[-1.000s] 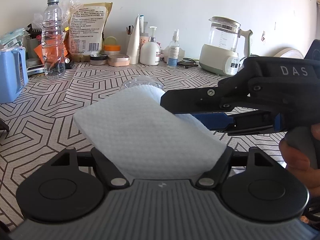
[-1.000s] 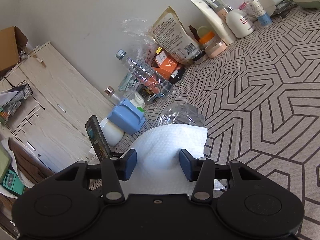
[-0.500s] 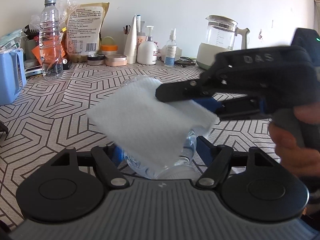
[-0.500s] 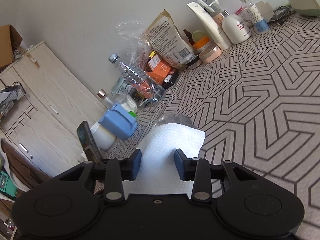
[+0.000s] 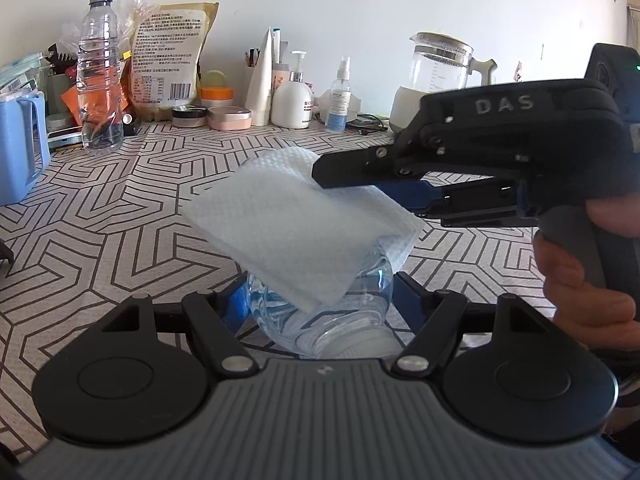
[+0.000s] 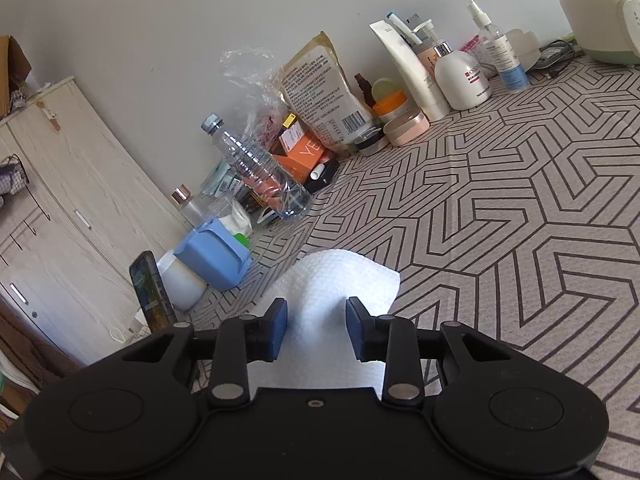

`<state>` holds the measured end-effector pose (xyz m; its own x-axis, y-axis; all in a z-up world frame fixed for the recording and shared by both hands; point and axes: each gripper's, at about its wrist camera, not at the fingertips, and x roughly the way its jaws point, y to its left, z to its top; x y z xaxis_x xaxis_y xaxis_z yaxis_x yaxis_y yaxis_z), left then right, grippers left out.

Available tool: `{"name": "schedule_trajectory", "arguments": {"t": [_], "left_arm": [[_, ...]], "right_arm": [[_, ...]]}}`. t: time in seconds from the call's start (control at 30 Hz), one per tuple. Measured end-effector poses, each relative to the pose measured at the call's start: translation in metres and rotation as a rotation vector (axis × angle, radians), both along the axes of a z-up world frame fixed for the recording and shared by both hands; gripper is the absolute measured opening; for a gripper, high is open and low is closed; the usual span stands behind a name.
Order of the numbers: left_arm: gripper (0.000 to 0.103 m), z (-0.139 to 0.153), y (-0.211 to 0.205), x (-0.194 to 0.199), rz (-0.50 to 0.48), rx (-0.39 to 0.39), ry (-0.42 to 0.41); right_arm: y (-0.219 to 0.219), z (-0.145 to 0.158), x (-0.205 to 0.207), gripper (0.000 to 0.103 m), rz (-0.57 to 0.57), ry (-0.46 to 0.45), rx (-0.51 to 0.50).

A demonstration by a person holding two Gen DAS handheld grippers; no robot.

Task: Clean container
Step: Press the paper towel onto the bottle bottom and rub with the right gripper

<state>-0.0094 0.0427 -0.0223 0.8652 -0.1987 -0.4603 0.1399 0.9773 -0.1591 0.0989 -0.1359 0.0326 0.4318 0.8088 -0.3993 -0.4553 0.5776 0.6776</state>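
Right now the left hand-held gripper clenches the bottle lying lengthwise along its fingers above the worktop, while the right hand-held gripper from the right pinches the tissue draped over it.

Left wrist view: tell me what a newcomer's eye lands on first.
A white paper towel draped over a clear plastic bottle dominates the centre. The left gripper clamps that bottle at the bottom edge. From the right, the black right gripper holds the towel, above the bold geometric tablecloth.
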Motion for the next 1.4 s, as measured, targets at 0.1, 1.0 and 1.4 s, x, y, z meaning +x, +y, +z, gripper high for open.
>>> {"name": "schedule_trajectory", "arguments": {"t": [0.1,1.0,1.4], "left_arm": [[0.072,0.001,-0.001,0.0,0.001,0.001,-0.001],[0.072,0.004,0.008,-0.002,0.037,-0.033,-0.031],[0.071,-0.003,-0.001,0.004,0.062,0.026,-0.008]], "right_arm": [[0.002,0.004,-0.005,0.042,0.018,-0.026,-0.006],[-0.009,-0.009,-0.013,0.027,0.002,-0.039,-0.003],[-0.007,-0.022,-0.011,0.028,-0.008,0.004,-0.066]]}}
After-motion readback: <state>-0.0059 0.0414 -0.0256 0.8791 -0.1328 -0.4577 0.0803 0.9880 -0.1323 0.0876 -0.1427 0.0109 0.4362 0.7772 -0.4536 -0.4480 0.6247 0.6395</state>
